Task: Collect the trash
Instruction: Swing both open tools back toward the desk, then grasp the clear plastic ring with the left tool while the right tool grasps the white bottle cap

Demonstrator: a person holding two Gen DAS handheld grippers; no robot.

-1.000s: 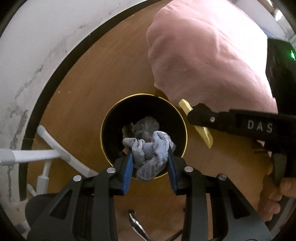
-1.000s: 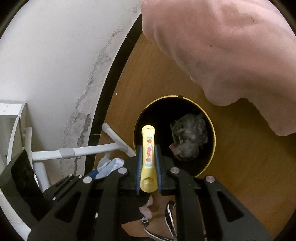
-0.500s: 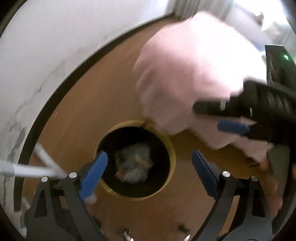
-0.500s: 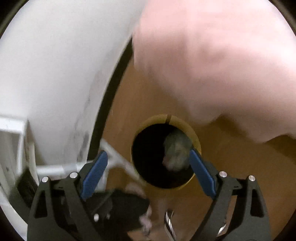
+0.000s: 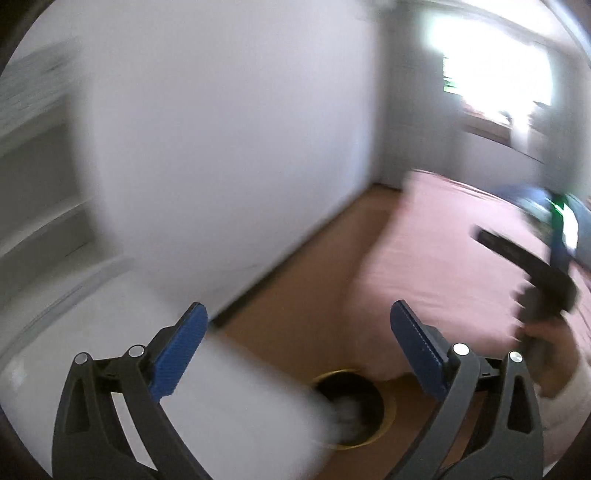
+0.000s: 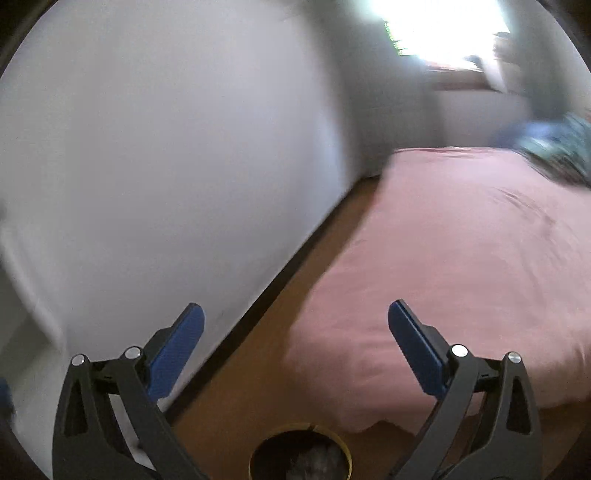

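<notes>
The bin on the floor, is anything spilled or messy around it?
Nothing stands out. The bin stands upright on the wooden floor beside the pink bed, with grey fluffy trash inside and none seen spilled nearby. The pictures are blurry, so small bits could be missed.

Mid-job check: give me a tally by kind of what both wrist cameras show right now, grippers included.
Grippers: 2, the left gripper and the right gripper; jaws of both opening, nothing between them.
Trash bin: 1, gold-rimmed, with grey trash inside.
Bed: 1, pink cover.
Window: 1.
Total: 5.
</notes>
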